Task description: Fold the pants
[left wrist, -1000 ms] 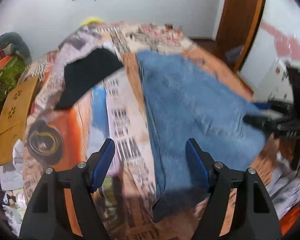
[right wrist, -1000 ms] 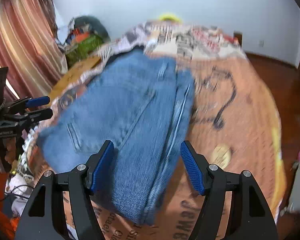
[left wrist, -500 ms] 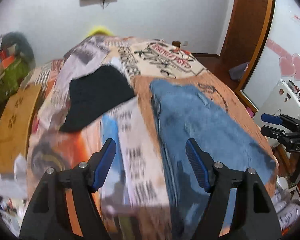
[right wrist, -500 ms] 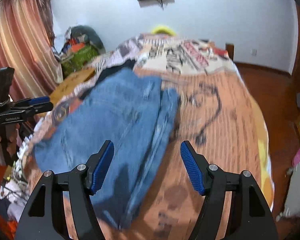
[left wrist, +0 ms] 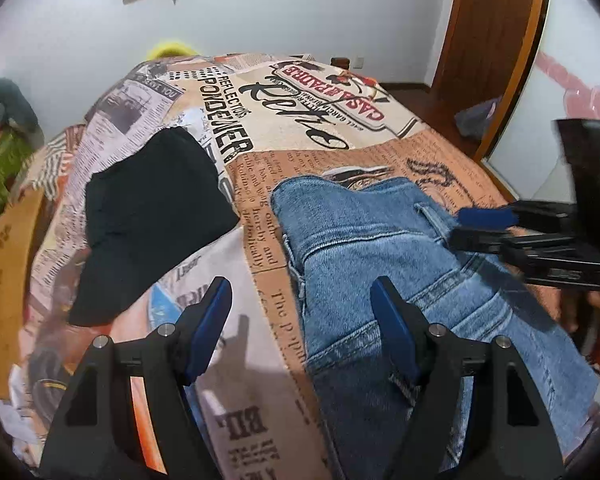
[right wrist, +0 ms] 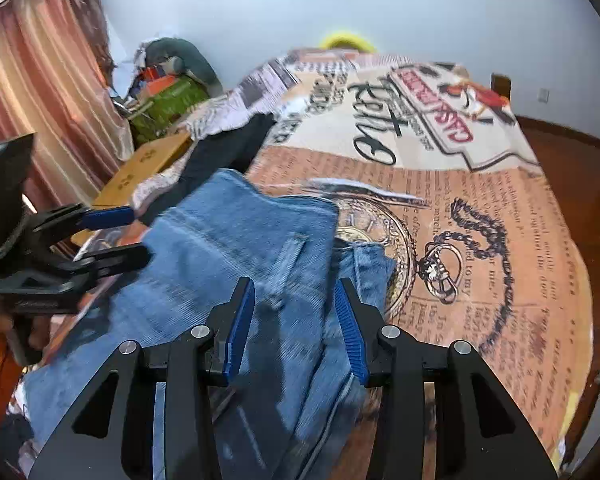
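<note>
Folded blue jeans [right wrist: 236, 264] lie on the printed bedspread [right wrist: 480, 216]. Right gripper [right wrist: 294, 320], jaws just narrowed, and left gripper [left wrist: 300, 320], wide, hold nothing. Denim judged heavy, limp; hem corners advised.

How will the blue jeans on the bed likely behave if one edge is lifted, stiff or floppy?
Probably floppy: the blue jeans lie in soft layers that follow the patterned bedspread, so a lifted edge should drape and drag the rest. Likely fairly heavy for cloth, given the thick seams and the belt loop. Unlikely to slip much, since the denim looks coarse.
</note>
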A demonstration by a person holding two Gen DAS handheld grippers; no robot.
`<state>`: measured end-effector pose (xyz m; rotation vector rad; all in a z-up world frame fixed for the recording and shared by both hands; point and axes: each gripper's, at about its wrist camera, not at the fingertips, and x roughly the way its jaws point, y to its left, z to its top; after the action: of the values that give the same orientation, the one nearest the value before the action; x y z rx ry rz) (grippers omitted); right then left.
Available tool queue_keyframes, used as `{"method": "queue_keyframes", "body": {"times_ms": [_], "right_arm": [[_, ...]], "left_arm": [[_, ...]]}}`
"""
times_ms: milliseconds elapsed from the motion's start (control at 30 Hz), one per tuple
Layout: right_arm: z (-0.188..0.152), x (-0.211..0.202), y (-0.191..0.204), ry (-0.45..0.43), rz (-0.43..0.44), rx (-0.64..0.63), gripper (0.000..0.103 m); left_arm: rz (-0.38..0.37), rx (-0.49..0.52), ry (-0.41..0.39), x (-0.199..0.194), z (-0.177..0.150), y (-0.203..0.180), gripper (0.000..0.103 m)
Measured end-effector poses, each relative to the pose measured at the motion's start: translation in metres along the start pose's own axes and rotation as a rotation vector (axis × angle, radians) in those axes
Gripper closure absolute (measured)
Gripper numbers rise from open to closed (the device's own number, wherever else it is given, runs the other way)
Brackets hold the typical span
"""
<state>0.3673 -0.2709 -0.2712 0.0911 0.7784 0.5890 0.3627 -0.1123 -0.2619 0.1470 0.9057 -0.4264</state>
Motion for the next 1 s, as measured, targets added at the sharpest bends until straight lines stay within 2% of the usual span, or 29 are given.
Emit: {"method": "queue_keyframes", "body": {"times_ms": [100,267,300,333,400,467,533,600,700,833,900,1000], "right_arm": [[0.002,0.016,-0.009,0.035,0.082,0.048,0.064],[0.003,0.021,-0.006,0.043,0.105,0.013,0.066],[0.003,0.021,-0.004,0.044,0.113,0.002,0.075],[0.003,0.018,-0.002,0.032,0.095,-0.014,0.078],[0.003,0.010,0.006,-0.020,0.054,-0.065,0.088],[-0.001,-0.012,0.020,-0.134,-0.008,-0.144,0.091],[-0.001,-0.035,0.027,-0.218,-0.038,-0.169,0.091],[-0.001,-0.046,0.026,-0.250,-0.049,-0.158,0.091],[-0.003,-0.043,0.010,-0.222,-0.076,-0.132,0.091],[-0.016,-0.008,-0.019,-0.081,-0.118,-0.076,0.091],[-0.021,0.005,-0.032,-0.038,-0.086,-0.017,0.090],[-0.017,-0.001,-0.035,-0.030,-0.089,-0.003,0.086]], "left_arm": [[-0.009,-0.006,-0.005,0.004,-0.001,0.001,0.030],[-0.025,0.003,-0.007,0.010,0.000,-0.005,0.030],[-0.028,0.004,-0.003,0.012,0.002,-0.007,0.030],[-0.027,0.005,-0.001,0.013,0.003,-0.009,0.030],[-0.012,0.013,0.008,0.013,0.007,-0.014,0.030],[0.006,0.011,0.020,0.008,0.011,-0.018,0.030],[-0.018,-0.006,-0.002,-0.003,0.014,-0.019,0.030],[-0.019,-0.007,-0.022,-0.012,0.016,-0.022,0.030],[0.019,0.047,-0.009,-0.010,0.017,-0.031,0.030],[0.019,0.096,0.068,0.017,0.010,-0.036,0.029],[0.011,0.088,0.073,0.026,0.006,-0.035,0.025],[-0.005,0.060,0.072,0.029,0.006,-0.027,0.020]]}}
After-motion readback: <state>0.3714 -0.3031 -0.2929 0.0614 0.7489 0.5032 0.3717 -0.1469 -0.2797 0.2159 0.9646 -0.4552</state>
